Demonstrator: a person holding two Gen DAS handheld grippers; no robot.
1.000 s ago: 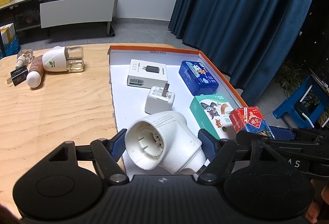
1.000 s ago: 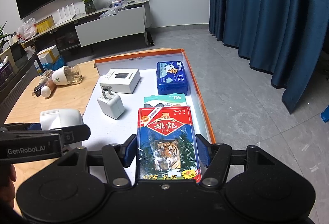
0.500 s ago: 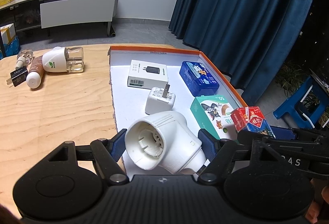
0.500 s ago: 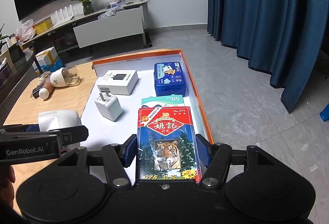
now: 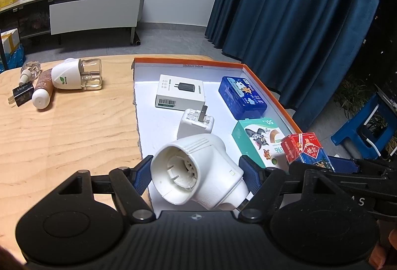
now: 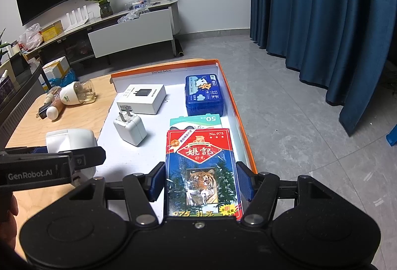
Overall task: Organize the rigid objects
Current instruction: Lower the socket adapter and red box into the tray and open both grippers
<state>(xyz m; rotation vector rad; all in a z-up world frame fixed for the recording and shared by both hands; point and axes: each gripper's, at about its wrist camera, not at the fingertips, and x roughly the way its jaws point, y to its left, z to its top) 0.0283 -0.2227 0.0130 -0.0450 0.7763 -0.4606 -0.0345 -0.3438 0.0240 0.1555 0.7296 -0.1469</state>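
Left wrist view: we hold the left gripper (image 5: 197, 177) clenched on a white plug-in housing (image 5: 198, 173) above the orange-rimmed tray's (image 5: 188, 62) near-left corner, while our right gripper (image 6: 201, 182) grasps a playing-card box (image 6: 201, 170) over its near-right edge.

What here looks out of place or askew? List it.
Four things lie loose on the wooden table outside the orange-rimmed tray: a white-capped glass bottle tipped on its side, a brown tube, a black plug and a small clear bottle. In the tray, the white charger sits skewed.
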